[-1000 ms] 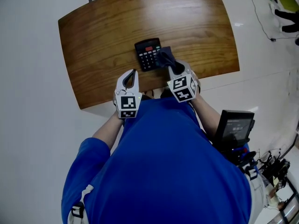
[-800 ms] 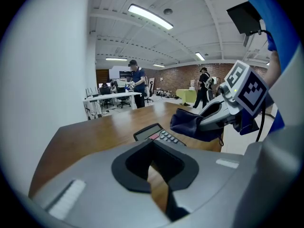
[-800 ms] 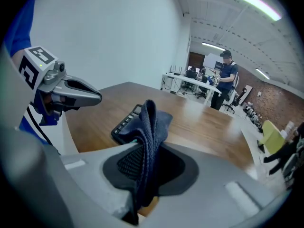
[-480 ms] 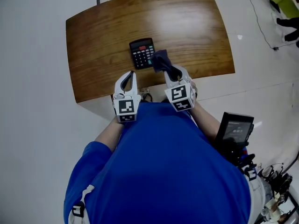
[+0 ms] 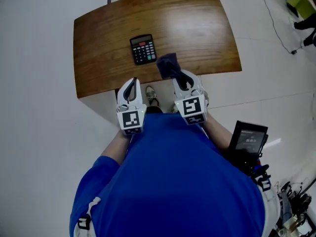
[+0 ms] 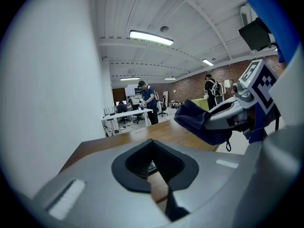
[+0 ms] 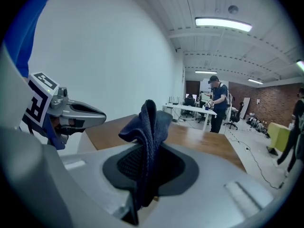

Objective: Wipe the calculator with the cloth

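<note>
A black calculator (image 5: 142, 49) lies flat on the brown wooden table (image 5: 197, 28), left of its middle. My right gripper (image 5: 180, 76) is shut on a dark blue cloth (image 5: 168, 65), which hangs bunched above the table's near edge, to the right of the calculator and apart from it. In the right gripper view the cloth (image 7: 148, 127) stands up between the jaws of the right gripper (image 7: 147, 148). My left gripper (image 5: 132, 82) is shut with nothing in it, near the table's front edge, below the calculator. The left gripper view shows the left gripper (image 6: 153, 146) pressed together, the cloth (image 6: 197, 122) to its right.
The table's near edge (image 5: 148, 85) runs just ahead of both grippers, with white floor (image 5: 39, 107) all around. A shoe (image 5: 150, 94) shows between the grippers. A black device (image 5: 249, 136) hangs at the person's right side. People (image 7: 217, 103) and desks stand far off.
Both grippers have drawn back toward the person, away from the calculator. The cloth came off the calculator's right side with the right gripper. The calculator stays on the table.
</note>
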A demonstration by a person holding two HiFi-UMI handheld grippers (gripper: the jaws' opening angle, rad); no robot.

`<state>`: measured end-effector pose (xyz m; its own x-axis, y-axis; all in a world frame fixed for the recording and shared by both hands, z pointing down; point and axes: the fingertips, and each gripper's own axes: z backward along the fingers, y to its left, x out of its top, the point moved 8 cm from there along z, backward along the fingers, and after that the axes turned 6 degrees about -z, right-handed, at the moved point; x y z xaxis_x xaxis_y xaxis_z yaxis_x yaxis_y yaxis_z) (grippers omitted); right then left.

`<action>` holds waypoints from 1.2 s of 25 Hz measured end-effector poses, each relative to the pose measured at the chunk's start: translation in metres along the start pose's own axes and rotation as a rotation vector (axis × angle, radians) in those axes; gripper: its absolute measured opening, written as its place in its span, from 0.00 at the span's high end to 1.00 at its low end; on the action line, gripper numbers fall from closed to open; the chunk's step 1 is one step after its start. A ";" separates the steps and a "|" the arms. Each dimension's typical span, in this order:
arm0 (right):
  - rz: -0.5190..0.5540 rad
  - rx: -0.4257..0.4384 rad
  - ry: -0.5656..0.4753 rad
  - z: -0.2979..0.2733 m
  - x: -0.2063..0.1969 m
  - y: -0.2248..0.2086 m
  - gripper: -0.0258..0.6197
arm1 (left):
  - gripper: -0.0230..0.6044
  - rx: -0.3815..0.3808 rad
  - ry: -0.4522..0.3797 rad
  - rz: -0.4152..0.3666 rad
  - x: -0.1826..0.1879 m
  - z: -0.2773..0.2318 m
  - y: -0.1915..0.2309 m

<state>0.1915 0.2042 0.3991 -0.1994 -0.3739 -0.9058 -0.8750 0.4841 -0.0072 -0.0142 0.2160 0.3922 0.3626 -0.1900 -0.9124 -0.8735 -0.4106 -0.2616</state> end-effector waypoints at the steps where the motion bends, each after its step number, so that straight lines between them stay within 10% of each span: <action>1: 0.001 0.002 -0.016 0.012 0.003 0.006 0.86 | 0.95 0.012 -0.005 0.007 0.003 0.013 -0.001; 30: -0.067 -0.073 -0.069 0.025 0.034 0.056 0.86 | 0.95 -0.057 -0.065 0.083 -0.003 0.039 0.037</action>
<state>0.1465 0.2388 0.3569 -0.1108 -0.3472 -0.9312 -0.9156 0.4001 -0.0402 -0.0601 0.2358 0.3729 0.2659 -0.1680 -0.9493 -0.8792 -0.4462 -0.1673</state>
